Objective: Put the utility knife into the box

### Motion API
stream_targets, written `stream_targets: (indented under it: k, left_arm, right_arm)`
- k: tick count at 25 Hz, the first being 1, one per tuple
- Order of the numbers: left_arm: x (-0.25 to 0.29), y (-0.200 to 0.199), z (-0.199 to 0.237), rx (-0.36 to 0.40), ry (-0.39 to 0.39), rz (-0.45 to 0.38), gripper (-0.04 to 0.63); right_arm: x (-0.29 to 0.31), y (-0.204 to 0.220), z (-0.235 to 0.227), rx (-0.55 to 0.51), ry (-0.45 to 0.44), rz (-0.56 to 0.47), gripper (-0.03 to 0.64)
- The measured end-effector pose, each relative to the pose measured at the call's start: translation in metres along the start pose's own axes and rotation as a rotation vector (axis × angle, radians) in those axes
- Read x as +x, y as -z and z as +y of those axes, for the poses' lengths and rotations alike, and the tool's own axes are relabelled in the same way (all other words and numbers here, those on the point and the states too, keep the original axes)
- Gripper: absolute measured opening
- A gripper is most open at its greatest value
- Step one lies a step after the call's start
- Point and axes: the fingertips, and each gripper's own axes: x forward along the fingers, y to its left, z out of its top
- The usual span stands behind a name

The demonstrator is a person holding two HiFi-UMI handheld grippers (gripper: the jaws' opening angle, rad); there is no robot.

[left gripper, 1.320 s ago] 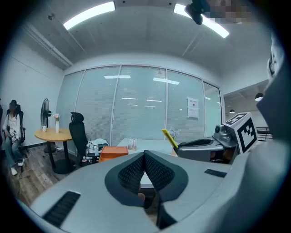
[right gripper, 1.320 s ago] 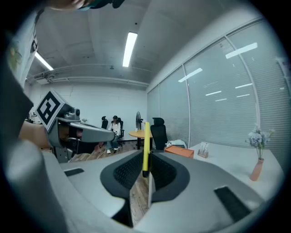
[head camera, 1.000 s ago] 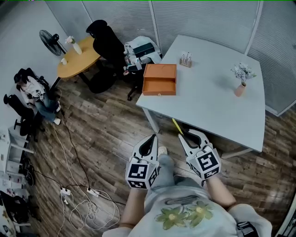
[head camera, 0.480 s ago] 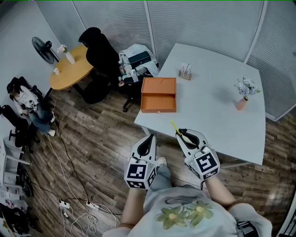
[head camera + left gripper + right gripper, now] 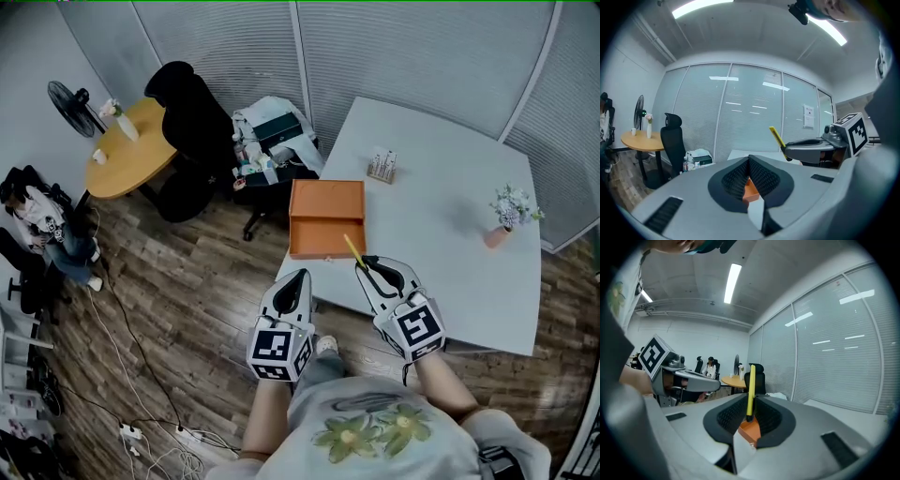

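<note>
Right gripper (image 5: 373, 267) clamps the knife (image 5: 750, 390) upright (only the head view places it at the edge of the box (image 5: 323, 202)); left gripper (image 5: 749, 168) closed, empty.

Cool, even indoor light from ceiling strip lamps (image 5: 732, 282), blown out to white in both gripper views. In the head view the table (image 5: 450, 178) is evenly bright, and the vase (image 5: 507, 214) casts only a soft shadow. Strong fisheye bending throughout; the gripper views are ringed by black vignette, and their near foreground is slightly soft.
</note>
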Motion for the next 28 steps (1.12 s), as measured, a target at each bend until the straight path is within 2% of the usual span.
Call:
stream_targets:
  k: [11,18,28]
  left_arm:
    - [0.054,-0.012,0.075,0.016,0.045,0.003,0.002]
    - [0.067,-0.010,0.088,0.010,0.063,0.002,0.002]
    - [0.089,-0.007,0.103,-0.009,0.065,0.013,0.002]
  right_arm:
    - [0.084,-0.007,-0.025,0.001,0.056,-0.001,0.057]
    - [0.096,-0.005,-0.033,-0.004,0.079,0.009,0.057]
    - [0.119,0.005,-0.044,-0.012,0.059,0.041,0.058]
